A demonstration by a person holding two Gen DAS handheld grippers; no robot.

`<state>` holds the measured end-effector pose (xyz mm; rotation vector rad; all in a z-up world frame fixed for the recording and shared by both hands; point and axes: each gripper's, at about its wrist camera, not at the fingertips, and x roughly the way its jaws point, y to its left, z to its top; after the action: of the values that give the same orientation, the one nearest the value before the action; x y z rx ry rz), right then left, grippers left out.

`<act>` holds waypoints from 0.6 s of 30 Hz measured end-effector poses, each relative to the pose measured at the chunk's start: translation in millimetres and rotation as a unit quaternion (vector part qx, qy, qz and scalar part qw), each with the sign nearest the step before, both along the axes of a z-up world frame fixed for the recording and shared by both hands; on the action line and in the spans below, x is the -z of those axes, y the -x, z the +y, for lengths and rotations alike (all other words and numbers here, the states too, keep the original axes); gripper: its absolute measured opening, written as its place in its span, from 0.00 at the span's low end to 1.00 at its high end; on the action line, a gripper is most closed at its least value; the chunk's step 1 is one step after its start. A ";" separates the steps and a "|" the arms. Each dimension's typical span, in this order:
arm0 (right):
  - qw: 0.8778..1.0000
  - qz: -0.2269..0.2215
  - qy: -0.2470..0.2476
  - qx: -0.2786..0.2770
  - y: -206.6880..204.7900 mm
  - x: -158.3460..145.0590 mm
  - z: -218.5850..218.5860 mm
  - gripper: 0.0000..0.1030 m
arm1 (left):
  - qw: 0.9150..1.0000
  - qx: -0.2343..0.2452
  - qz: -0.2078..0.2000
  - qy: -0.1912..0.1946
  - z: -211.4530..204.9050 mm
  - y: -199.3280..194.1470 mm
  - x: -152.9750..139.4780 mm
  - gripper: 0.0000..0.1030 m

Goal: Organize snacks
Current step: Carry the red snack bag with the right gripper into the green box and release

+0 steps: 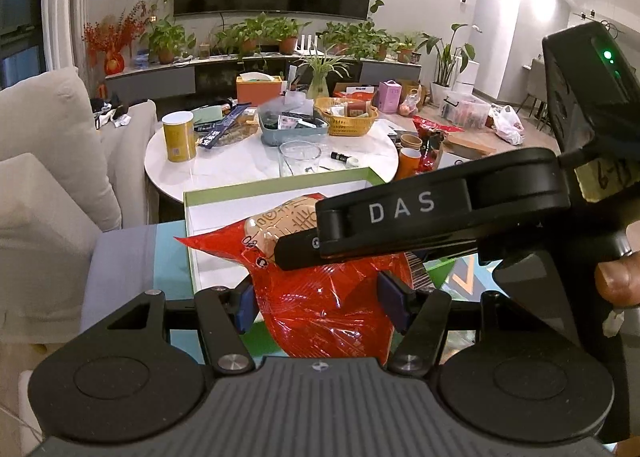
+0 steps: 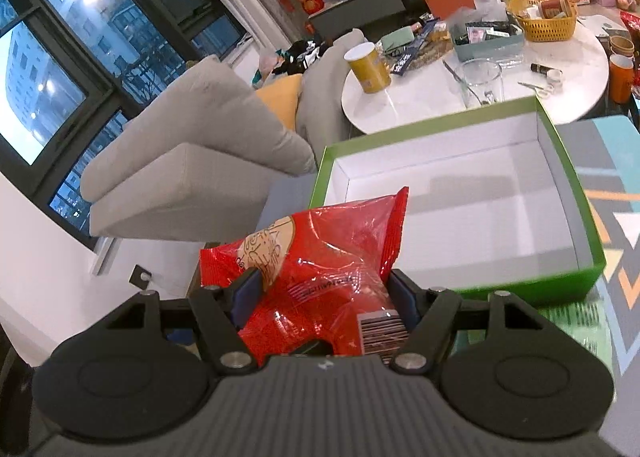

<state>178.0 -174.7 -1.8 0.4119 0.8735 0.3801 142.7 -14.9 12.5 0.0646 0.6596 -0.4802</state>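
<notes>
Snack packet (image 2: 320, 277), clamped by both the left hand-held gripper (image 1: 320, 297) and right hand-held gripper (image 2: 324, 293), looks light, crinkly and slippery; grasp its middle.

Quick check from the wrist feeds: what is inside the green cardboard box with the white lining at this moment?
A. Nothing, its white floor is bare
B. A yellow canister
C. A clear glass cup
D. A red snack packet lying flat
A. The right wrist view shows the green cardboard box with a bare white floor; the red snack packet sits between the right gripper's pads.
</notes>
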 end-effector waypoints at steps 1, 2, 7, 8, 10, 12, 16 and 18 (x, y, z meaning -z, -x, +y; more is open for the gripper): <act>1.000 0.001 -0.001 0.001 -4.6 1.5 -1.1 0.36 | 1.000 0.000 0.002 -0.001 0.2 -3.5 1.3 0.57; 1.000 0.002 -0.003 0.002 -7.6 2.7 -2.8 0.36 | 1.000 0.001 0.003 -0.002 0.4 -7.5 3.3 0.57; 1.000 0.007 -0.008 0.006 -27.5 10.1 -5.9 0.36 | 1.000 0.003 0.010 -0.005 1.2 -29.2 13.6 0.57; 1.000 0.009 -0.009 0.007 -31.9 12.7 -5.4 0.36 | 1.000 0.002 0.012 -0.005 1.6 -34.1 15.6 0.57; 1.000 0.010 -0.009 0.007 -39.1 17.9 -4.2 0.36 | 1.000 0.001 0.017 -0.005 2.9 -43.5 21.0 0.57; 1.000 0.012 -0.008 0.008 -46.6 23.4 -2.5 0.36 | 1.000 0.000 0.021 -0.006 3.6 -52.1 26.5 0.57; 1.000 0.021 -0.005 0.009 -56.7 36.5 -0.3 0.36 | 0.999 0.000 0.036 -0.007 5.4 -65.6 39.8 0.57; 1.000 0.026 -0.003 0.008 -59.1 42.2 0.7 0.36 | 0.999 0.000 0.043 -0.007 6.0 -69.4 46.3 0.57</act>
<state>237.1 -174.0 -44.0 0.4362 0.9192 0.3578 212.0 -8.9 -33.8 0.0578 0.7480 -0.4810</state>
